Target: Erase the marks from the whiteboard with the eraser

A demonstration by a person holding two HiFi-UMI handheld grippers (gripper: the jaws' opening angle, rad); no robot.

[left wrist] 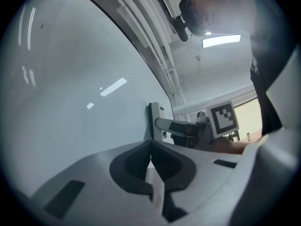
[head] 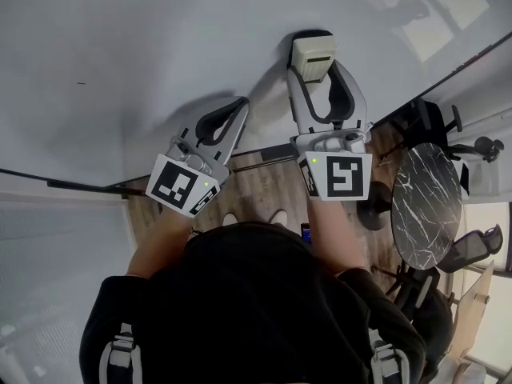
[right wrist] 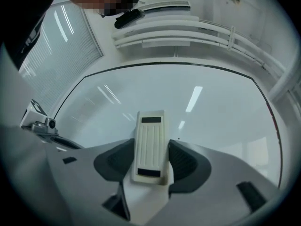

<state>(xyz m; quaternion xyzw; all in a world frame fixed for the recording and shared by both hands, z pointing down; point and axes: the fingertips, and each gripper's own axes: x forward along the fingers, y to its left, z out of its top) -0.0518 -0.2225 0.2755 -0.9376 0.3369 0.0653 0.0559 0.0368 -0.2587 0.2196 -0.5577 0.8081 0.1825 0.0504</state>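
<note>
Your dark-sleeved shoulders filled the bottom of the head view, with both arms reaching forward to the whiteboard (head: pixel 120 54).

Right gripper (head: pixel 317 77): you had its jaws clamped on the cream eraser (head: pixel 312 53), one pad on each long side. The ribbed back faced the gripper's camera, so the wiping face was turned to the board. From the head view, and from the side in the left gripper view, the eraser looked pressed flat on the surface. A grip across the narrow width probably kept the block square to the board through a stroke.

Left gripper (head: pixel 238 106): its jaws were drawn together with nothing between them. You held it just beside the right one, tips toward the board, and whether they touched it I could not tell. It seemed parked out of the wiping path, not working.

Board condition: nearly clean. One short dark mark (head: pixel 80 82) stood well apart to the upper left of the eraser, and a tiny speck showed near the eraser in the right gripper view. My judgement was that the job was close to done, with a leftward sweep needed for that mark.

Surroundings: a round marble-topped table (head: pixel 428 206) stood on the wood floor at the right.
</note>
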